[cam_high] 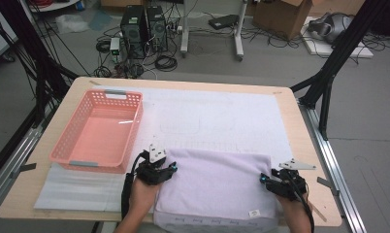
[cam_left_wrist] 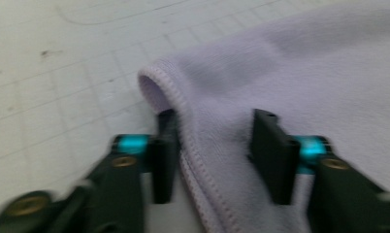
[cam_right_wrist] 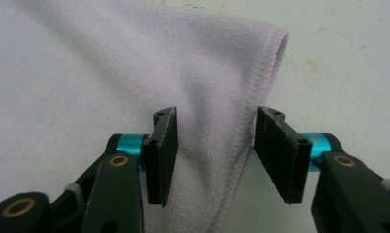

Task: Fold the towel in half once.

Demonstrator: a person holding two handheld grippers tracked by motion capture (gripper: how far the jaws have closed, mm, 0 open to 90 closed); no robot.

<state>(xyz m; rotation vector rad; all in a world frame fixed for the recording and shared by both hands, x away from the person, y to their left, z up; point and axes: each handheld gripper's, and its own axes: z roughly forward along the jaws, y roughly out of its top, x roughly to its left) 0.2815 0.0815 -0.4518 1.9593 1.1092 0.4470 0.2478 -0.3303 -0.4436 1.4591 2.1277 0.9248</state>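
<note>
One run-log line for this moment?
left tool: open, straddling towel left hem | right tool: open, straddling right hem | basket: empty

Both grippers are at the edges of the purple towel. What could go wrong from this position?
1. The left gripper has the towel hem between open jaws; closing may catch one layer of the fold, not both.
2. The right gripper straddles the stitched edge near its corner, so a shallow bite might slip.
3. The towel overhangs the table front; uneven pulling could drag it off.
</note>
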